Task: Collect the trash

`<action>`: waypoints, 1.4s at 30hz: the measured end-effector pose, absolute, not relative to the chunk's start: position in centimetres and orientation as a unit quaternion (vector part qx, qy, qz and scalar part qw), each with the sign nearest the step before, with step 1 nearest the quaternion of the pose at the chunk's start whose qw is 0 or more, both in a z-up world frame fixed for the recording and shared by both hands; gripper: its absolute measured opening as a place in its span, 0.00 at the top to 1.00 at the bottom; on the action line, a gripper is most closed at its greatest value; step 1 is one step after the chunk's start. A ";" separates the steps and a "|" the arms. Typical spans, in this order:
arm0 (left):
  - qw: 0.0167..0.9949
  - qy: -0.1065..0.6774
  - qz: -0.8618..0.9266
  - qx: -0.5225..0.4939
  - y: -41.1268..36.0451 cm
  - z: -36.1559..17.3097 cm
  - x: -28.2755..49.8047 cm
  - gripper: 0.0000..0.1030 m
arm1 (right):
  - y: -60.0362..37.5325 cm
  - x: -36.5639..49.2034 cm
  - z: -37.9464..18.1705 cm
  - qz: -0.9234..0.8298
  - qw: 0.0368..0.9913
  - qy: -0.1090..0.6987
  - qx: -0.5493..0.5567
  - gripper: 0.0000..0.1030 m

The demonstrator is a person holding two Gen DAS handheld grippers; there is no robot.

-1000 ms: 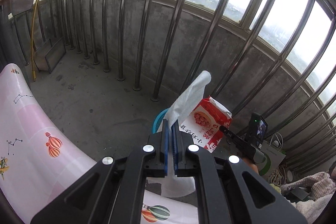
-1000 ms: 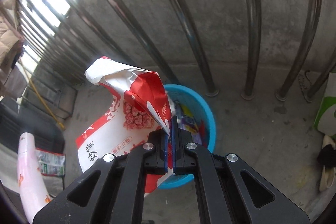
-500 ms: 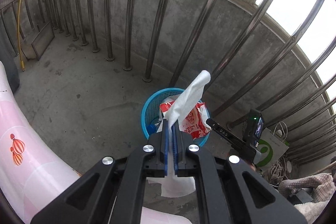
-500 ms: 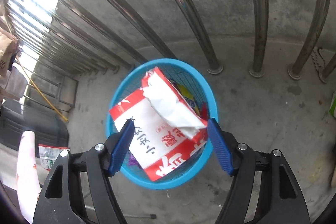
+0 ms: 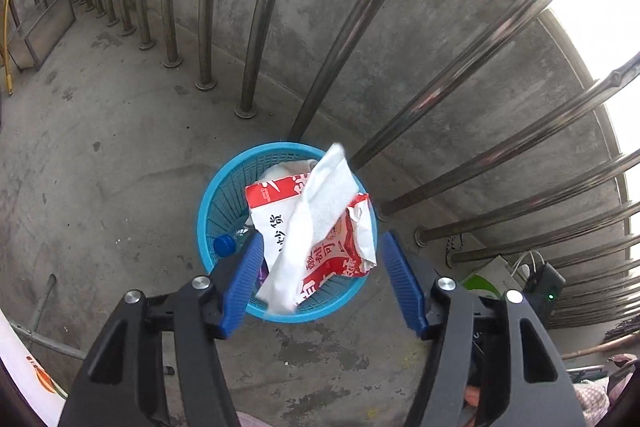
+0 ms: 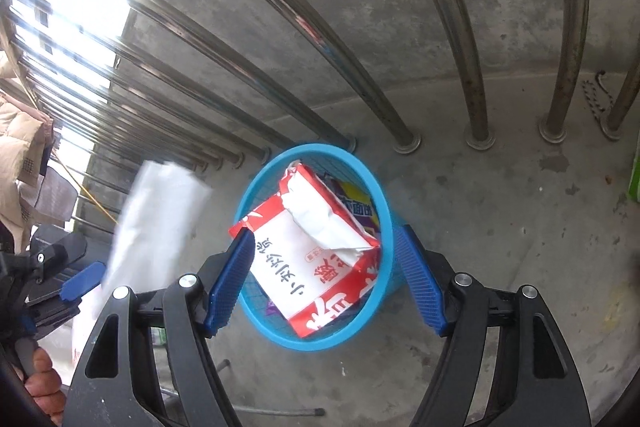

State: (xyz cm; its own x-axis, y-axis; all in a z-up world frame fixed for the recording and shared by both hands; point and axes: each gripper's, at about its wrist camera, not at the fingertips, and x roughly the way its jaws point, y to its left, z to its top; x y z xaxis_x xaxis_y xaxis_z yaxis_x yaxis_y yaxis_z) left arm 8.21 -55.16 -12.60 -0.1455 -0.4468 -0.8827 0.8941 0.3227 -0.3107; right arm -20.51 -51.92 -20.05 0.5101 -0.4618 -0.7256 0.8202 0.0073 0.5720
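While the left claw (image 5: 322, 281) is opening above the blue basket (image 5: 208, 203) and the white wrapper (image 5: 316, 223) drops free between its spread pads toward the red-and-white bag (image 6: 316, 259) inside, the right claw (image 6: 326, 277) hangs open and empty, best held clear of the rim.

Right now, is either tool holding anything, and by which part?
Nothing. The left tool is opening, the white wrapper dropping free; the right tool stands open.

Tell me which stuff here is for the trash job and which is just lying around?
For the job: blue basket, red and white bag, white wrapper, left gripper, its jaws opening, right gripper.

Just around: railing bars, green and white bag.
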 end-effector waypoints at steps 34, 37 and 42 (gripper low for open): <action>0.942 0.228 -0.233 0.078 -11.2 9.4 7.9 0.05 | -30.4 -6.1 4.0 -0.260 0.940 0.183 0.120 0.08; 0.954 0.218 -0.182 0.092 -7.9 8.9 6.6 0.05 | -27.7 -5.1 4.8 -0.217 0.952 0.191 0.105 0.08; 0.947 0.286 -0.130 0.060 -3.8 6.2 5.7 0.05 | -23.3 -3.4 5.0 -0.167 0.955 0.237 0.057 0.08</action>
